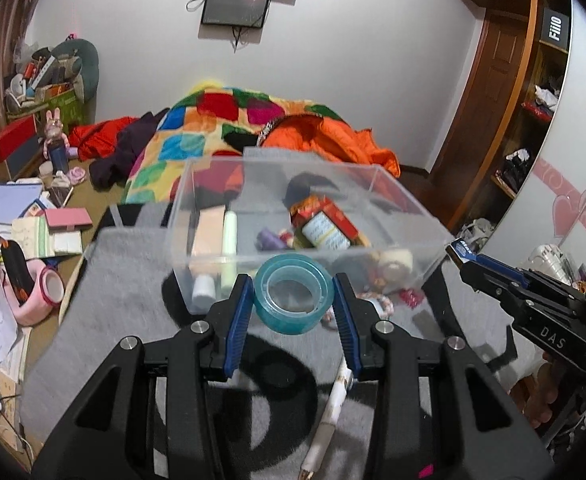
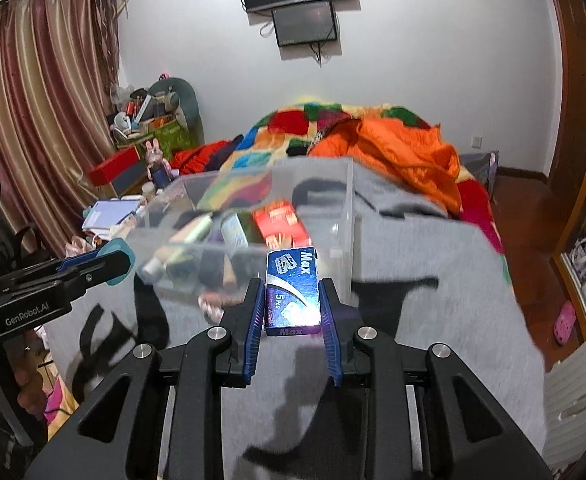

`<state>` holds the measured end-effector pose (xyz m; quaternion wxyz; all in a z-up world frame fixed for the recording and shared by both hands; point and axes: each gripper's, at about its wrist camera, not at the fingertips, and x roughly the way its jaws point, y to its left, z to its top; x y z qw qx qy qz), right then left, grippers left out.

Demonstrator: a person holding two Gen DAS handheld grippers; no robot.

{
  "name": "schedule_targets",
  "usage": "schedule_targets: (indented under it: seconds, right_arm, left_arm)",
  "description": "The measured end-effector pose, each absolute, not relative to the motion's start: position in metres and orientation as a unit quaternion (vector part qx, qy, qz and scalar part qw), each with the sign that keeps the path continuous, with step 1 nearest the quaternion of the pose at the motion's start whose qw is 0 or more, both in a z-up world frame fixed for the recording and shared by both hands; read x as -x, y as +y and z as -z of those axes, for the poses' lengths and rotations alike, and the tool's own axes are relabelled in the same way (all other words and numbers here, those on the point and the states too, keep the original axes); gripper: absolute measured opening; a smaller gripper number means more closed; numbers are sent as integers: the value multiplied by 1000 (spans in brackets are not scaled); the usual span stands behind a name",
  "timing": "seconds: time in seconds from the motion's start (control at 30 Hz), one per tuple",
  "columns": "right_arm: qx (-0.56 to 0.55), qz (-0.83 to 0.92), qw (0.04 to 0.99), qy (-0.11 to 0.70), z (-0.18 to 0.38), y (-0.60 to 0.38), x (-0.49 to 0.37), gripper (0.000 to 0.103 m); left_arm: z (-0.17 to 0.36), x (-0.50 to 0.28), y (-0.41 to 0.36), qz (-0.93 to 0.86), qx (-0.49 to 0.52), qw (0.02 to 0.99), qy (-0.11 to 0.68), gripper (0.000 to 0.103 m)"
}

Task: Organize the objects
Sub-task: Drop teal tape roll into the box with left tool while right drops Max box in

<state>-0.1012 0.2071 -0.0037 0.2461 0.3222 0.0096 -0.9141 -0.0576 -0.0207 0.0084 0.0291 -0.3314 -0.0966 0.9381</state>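
Note:
My left gripper is shut on a roll of teal clear tape, held above the grey blanket just in front of the clear plastic box. The box holds a red packet with a labelled bottle, a pale green tube and other small items. My right gripper is shut on a small blue "Max" blade box, also raised near the clear plastic box. In the left wrist view the right gripper shows at the right edge with the blue box.
A white cable lies on the grey blanket with black letters. Small bits lie by the box's front wall. Behind the box are a patchwork quilt and orange cloth. Books, pink tape and clutter crowd the left.

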Motion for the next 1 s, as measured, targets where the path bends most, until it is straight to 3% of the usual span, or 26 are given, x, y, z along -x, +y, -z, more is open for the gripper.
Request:
schedule_targets:
  seconds: [0.57, 1.0]
  right_arm:
    - [-298, 917, 264, 11, -23, 169, 148, 25]
    - [-350, 899, 261, 39, 14, 144, 182, 25]
  left_arm:
    - [-38, 90, -42, -950, 300, 11, -88, 40]
    - [4, 134, -60, -930, 357, 4, -90, 40]
